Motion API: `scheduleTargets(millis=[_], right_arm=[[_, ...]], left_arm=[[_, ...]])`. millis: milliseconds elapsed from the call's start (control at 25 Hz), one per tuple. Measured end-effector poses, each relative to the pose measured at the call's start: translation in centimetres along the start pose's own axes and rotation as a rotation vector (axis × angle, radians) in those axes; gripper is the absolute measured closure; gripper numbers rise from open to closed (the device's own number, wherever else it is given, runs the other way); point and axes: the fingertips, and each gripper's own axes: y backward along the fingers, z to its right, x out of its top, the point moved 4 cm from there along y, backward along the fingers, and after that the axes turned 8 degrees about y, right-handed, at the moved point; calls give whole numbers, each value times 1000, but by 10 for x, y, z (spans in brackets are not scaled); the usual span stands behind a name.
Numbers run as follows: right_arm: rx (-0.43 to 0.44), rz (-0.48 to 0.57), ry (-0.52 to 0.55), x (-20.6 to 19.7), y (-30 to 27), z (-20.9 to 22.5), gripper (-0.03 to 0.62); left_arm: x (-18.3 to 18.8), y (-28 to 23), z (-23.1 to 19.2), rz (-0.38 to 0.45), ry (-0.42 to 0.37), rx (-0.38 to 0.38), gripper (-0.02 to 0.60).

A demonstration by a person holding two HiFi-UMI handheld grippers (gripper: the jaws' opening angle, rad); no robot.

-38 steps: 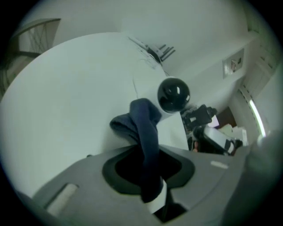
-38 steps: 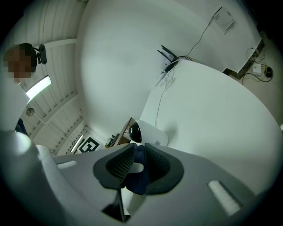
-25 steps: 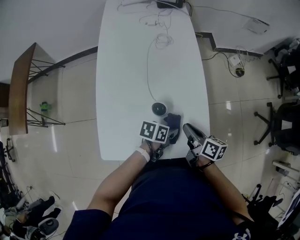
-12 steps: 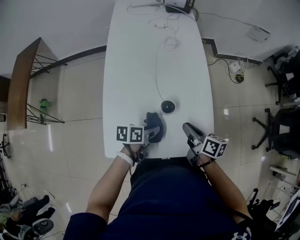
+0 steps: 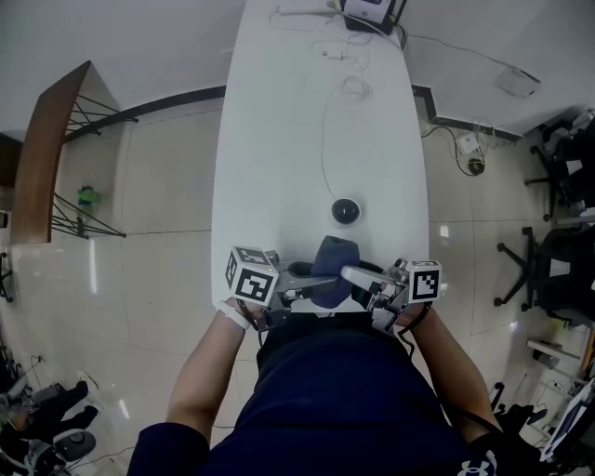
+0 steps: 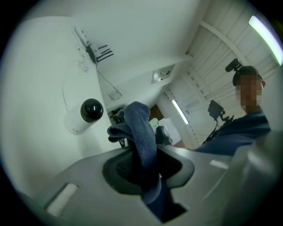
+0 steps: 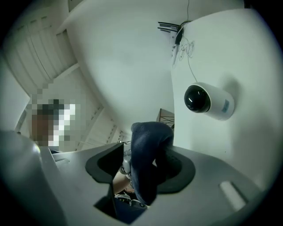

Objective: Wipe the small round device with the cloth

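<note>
The small round device (image 5: 345, 211), a white body with a black dome, sits on the white table (image 5: 279, 139); it also shows in the left gripper view (image 6: 86, 112) and the right gripper view (image 7: 208, 100). A dark blue cloth (image 5: 333, 258) hangs above the near table edge. My left gripper (image 5: 314, 290) points right and is shut on the cloth (image 6: 138, 123). My right gripper (image 5: 348, 275) points left, facing it. Its jaws have just been opening and stand wide around the cloth (image 7: 150, 137), with a gap beside the cloth.
A thin white cable (image 5: 323, 139) runs from the device to a dark box (image 5: 367, 11) at the table's far end. A brown shelf (image 5: 51, 158) stands on the floor at left, office chairs (image 5: 558, 242) at right. My torso is against the near edge.
The left gripper has lifted the cloth off the table and turned to point right. The right gripper has swung left to face it, and its jaws have opened around the cloth.
</note>
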Motion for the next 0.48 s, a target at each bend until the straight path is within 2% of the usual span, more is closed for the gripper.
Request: scheduleTargets(millis=[80,160,280,360,400,480], right_arm=[[21,5,-38,-6,-2,-1,444],[10,-13,-37,-11,-2,-1,456],[-37,-54,47,-12,-2,1,486],[-75,-10,63,-3,0,5,513],[-100,45,45,5,4,9,514],[-197,180,24,25,18,20,514]], left_arm=[[-5,0,3,-12,6,-45,494],[-9,0,2,-22,23,-66,495],[-13,0,-6,-18,41,-41,494],[-6,5,-16,52,47,9,440],[1,10,-22,110,50,40,379],[18,26,-34,240,44,130,356]])
